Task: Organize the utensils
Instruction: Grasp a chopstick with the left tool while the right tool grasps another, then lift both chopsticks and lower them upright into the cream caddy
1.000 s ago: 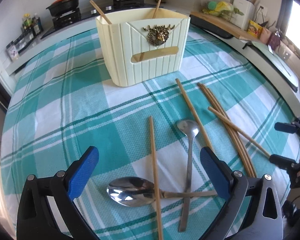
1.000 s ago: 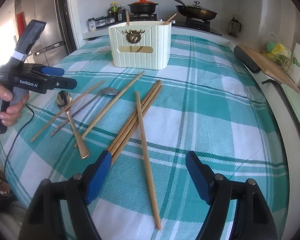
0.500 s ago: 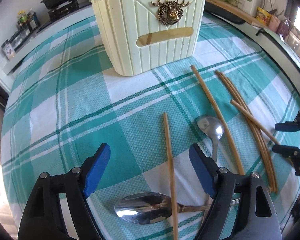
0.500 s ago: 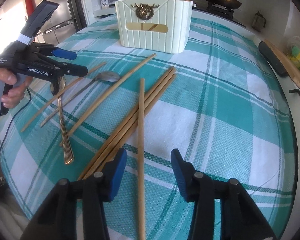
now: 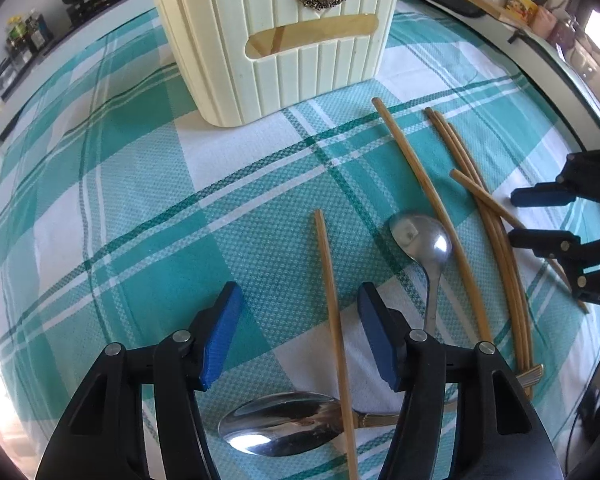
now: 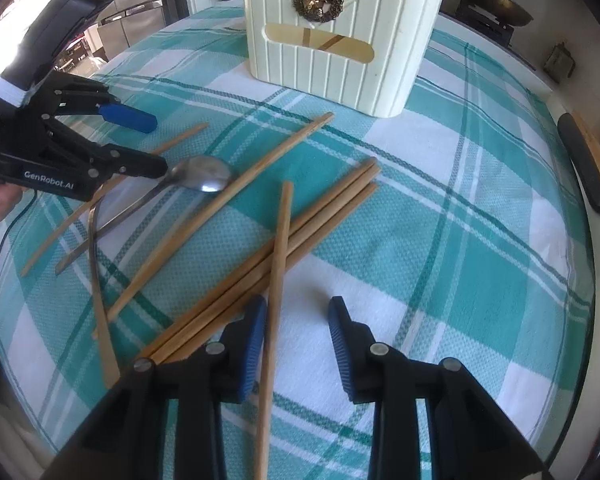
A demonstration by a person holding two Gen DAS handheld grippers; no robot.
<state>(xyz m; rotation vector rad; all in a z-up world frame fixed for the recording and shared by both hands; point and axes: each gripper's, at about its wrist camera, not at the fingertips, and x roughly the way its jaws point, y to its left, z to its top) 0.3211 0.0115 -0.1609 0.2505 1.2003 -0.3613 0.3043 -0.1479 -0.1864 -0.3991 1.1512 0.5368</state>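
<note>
A cream ribbed utensil holder (image 5: 276, 36) with a gold deer emblem stands at the far side of the checked cloth; it also shows in the right wrist view (image 6: 340, 44). Several wooden chopsticks and two steel spoons lie loose in front of it. My left gripper (image 5: 298, 340) is open, low over the cloth, with one chopstick (image 5: 332, 304) between its jaws near the right pad and a spoon bowl (image 5: 280, 424) just below. My right gripper (image 6: 296, 344) is open, straddling a single chopstick (image 6: 276, 276) that lies across a bundle of three chopsticks (image 6: 300, 236).
A second spoon (image 5: 424, 240) lies bowl-up beside a long chopstick (image 5: 428, 200). The right gripper (image 5: 548, 216) shows at the right edge of the left wrist view. A stove with pans stands behind the table. The table edge (image 6: 580, 200) curves close on the right.
Both grippers have moved forward and down toward the cloth. Both sets of jaws have narrowed around a chopstick. The holder looks nearer in both views.
</note>
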